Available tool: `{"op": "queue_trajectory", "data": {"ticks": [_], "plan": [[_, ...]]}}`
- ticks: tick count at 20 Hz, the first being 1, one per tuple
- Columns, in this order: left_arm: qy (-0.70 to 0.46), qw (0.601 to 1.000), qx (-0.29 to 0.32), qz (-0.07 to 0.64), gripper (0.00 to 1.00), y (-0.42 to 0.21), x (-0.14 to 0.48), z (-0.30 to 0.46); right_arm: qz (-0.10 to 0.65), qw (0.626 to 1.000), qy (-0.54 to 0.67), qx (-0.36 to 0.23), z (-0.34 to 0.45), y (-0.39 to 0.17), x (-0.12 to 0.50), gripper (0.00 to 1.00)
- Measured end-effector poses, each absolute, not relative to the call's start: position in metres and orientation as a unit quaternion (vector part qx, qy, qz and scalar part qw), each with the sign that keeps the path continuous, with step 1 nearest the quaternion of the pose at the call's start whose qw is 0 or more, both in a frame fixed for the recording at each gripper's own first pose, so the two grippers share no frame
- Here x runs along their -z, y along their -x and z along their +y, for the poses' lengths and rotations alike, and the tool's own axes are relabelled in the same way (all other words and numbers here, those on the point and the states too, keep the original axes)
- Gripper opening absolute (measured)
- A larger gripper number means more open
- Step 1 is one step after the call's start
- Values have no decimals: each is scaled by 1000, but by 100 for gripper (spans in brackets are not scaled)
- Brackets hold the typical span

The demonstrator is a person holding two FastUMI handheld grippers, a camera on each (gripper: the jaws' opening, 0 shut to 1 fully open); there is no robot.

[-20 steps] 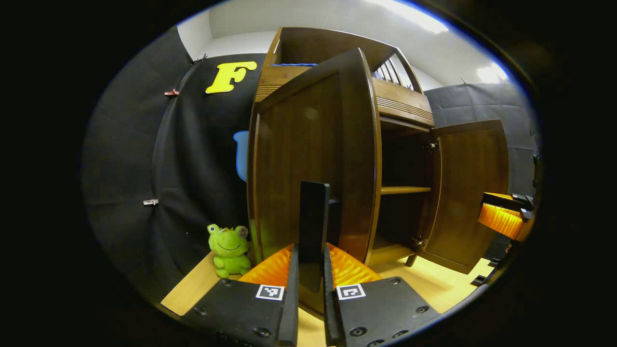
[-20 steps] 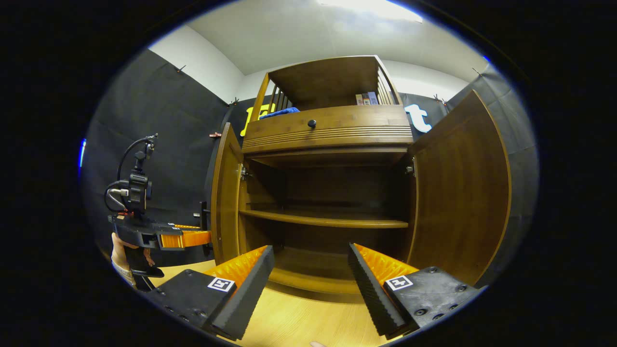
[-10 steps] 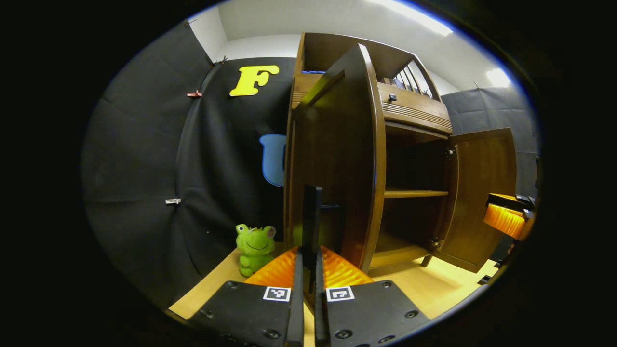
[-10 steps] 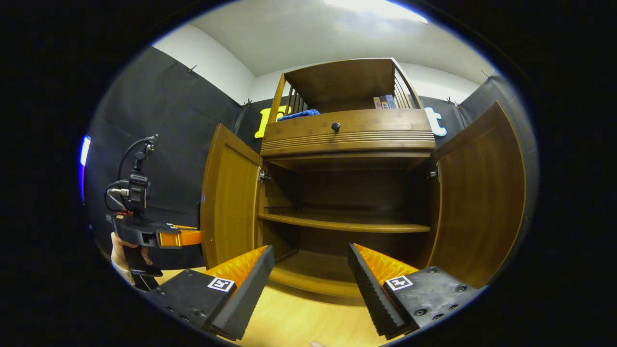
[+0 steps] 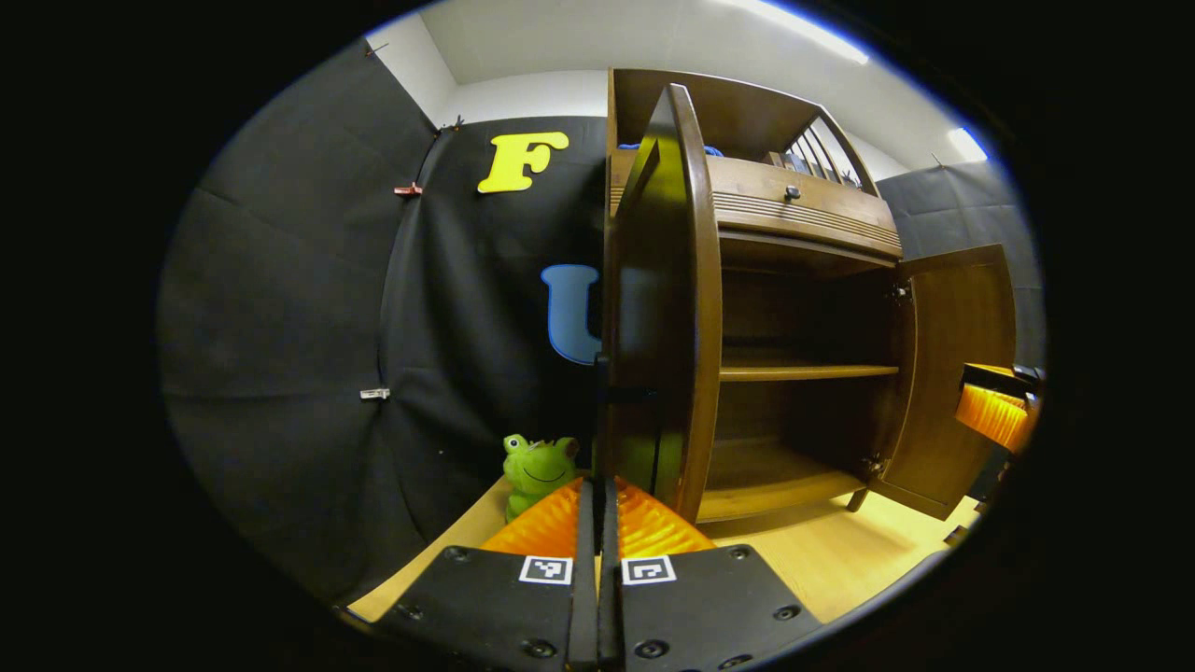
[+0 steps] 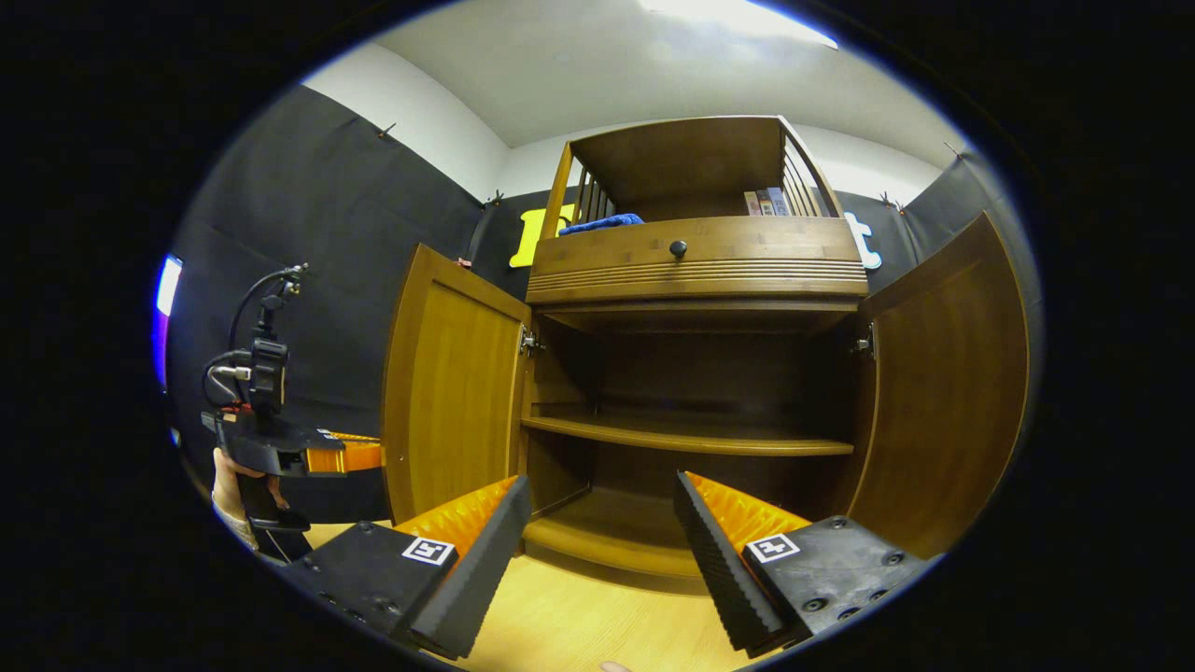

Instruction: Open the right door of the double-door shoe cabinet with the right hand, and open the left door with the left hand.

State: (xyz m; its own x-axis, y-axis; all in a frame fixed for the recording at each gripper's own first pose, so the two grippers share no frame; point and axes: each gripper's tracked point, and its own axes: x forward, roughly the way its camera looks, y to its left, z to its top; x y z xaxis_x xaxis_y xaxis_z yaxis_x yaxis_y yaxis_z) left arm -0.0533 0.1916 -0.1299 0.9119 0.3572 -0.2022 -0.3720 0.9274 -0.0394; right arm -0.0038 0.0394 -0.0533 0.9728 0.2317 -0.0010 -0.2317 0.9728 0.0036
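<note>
Doors both stand swung out: right door (image 6: 943, 392) wide, left door (image 6: 448, 383) too. Your left gripper (image 5: 597, 551) pinches the left door's handle (image 5: 605, 411); your right gripper (image 6: 602, 551) hangs spread, empty. Only letting go looks left.

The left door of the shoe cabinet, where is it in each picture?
Left gripper view: the left door stands in the middle, seen nearly edge-on, swung open just beyond the left gripper.
Right gripper view: the left door is left of centre, swung open, showing its broad inner face.
Shared landmark: the drawer knob on the cabinet front above the doors.
</note>
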Motion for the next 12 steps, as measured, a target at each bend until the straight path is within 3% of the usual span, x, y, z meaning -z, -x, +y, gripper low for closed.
{"op": "queue_trajectory", "data": {"ticks": [6,12], "plan": [[53,982,-172,58,5,84,94,173,1,993,-4,-115,45,7,50,98],[24,995,-88,44,5,68,61,107,15,996,-16,-88,35,15,44,98]]}}
